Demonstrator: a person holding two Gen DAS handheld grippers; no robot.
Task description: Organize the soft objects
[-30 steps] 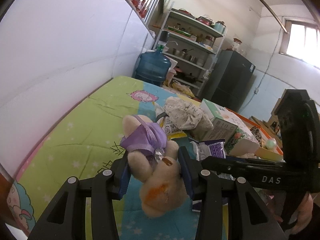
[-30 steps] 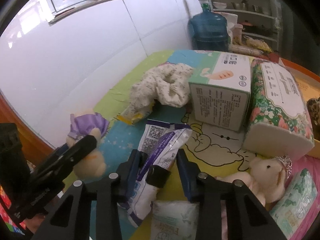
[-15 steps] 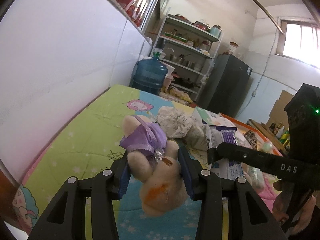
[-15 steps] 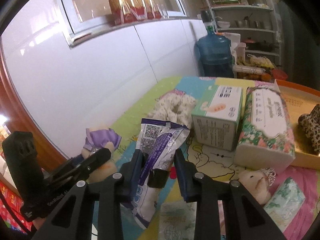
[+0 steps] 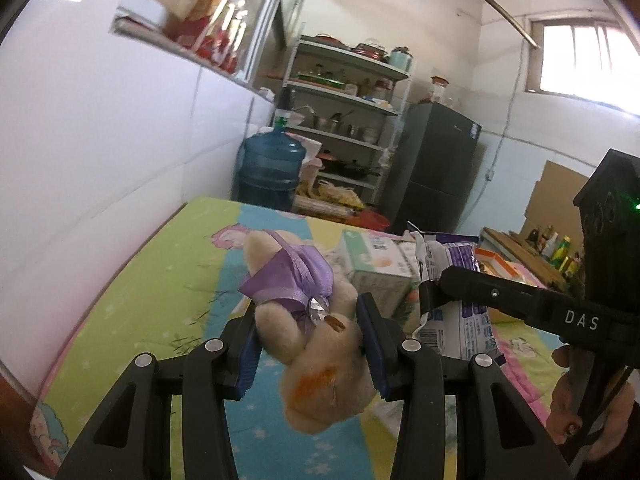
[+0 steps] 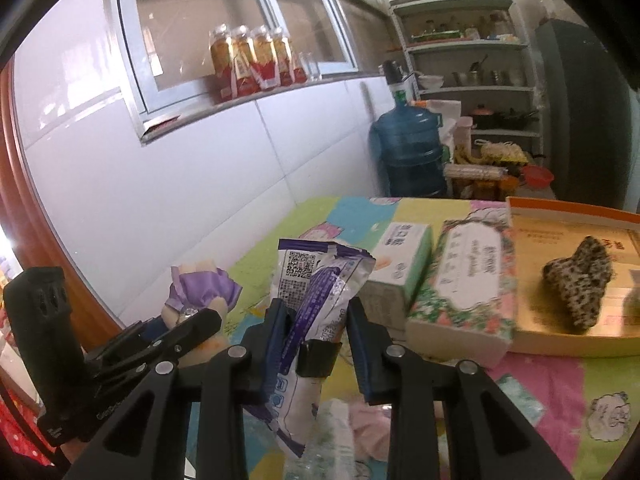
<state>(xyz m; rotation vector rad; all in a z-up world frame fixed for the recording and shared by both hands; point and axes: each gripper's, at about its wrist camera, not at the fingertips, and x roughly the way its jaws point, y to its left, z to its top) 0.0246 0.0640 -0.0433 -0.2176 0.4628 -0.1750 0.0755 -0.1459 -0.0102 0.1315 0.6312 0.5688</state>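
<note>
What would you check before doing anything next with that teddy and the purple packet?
1. Left claw grips the teddy bear: ok, pads press both its sides.
2. Right claw grips the purple packet: ok, pinched at its middle.
3. Both items lifted off the cartoon bedsheet: ok.
4. Space left in the orange tray: ok, only a spotted plush shows inside.
5. Way to the tray: not ok, the floral tissue pack and green box stand between.
6. Teddy's purple ribbon free of the pads: cannot tell.
</note>
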